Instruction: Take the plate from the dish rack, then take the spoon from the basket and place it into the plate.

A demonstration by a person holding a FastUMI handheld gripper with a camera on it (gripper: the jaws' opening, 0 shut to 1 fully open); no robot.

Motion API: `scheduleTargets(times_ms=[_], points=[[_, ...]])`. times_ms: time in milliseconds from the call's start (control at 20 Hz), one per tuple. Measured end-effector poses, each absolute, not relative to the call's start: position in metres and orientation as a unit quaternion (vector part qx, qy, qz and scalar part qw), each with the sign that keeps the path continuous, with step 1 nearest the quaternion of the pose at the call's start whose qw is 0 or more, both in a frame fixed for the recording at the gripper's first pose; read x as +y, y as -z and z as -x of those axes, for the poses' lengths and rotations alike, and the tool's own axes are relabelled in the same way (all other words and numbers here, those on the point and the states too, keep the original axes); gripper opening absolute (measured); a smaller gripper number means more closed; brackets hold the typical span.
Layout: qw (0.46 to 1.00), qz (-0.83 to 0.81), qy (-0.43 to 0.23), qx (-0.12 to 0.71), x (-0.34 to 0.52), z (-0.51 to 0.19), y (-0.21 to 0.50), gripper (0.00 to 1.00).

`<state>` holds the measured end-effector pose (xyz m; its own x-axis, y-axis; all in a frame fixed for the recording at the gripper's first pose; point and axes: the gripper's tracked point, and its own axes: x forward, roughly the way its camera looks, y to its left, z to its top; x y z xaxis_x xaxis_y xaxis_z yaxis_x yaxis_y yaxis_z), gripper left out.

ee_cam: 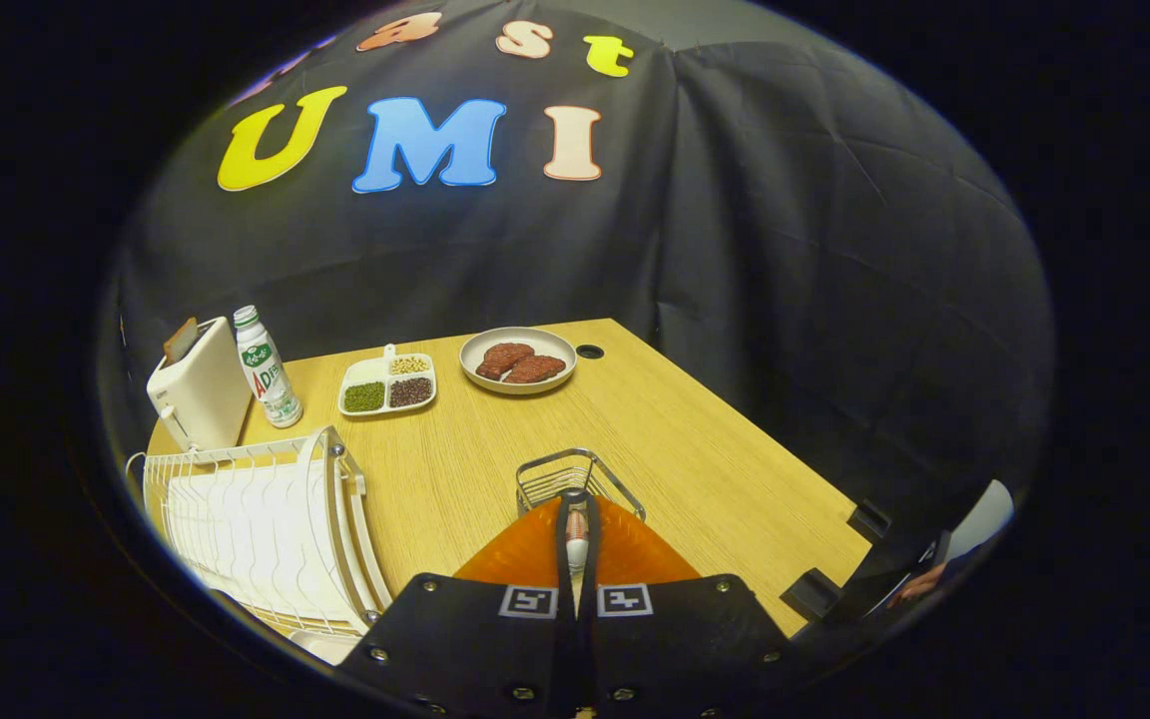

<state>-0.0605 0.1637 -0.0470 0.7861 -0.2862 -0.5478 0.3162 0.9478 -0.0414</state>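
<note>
While the gripper (pixel 576 539) is squeezed almost shut, its orange fingers (pixel 525 554) hold a thin white and pink thing, which looks like the spoon (pixel 576 544), just above the wire basket (pixel 575 479). I think the spoon now has to go to the plate. No empty plate shows on the table, so go slowly and keep the hold tight. The dish rack (pixel 266 519) stands near on the wooden table (pixel 695 449). Farther back are a toaster (pixel 198 394), a bottle (pixel 266 367), a bean tray (pixel 387 384) and a plate of meat (pixel 518 359).
</note>
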Motion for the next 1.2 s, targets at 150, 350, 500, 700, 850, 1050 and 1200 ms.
scheduleTargets(times_ms=[150,350,500,700,850,1050,1200], points=[[0.947,-0.023,0.159,0.278,0.166,0.074,0.034,0.0],[0.953,-0.004,0.148,0.265,0.174,0.093,0.011,0.0],[0.96,0.01,0.13,0.247,0.188,0.111,-0.013,0.0],[0.969,0.019,0.097,0.225,0.214,0.14,-0.039,0.0],[0.973,0.028,0.065,0.221,0.238,0.165,-0.046,0.0],[0.972,0.037,0.01,0.23,0.277,0.203,-0.04,0.0],[0.968,0.048,-0.024,0.243,0.301,0.227,-0.028,0.0]])
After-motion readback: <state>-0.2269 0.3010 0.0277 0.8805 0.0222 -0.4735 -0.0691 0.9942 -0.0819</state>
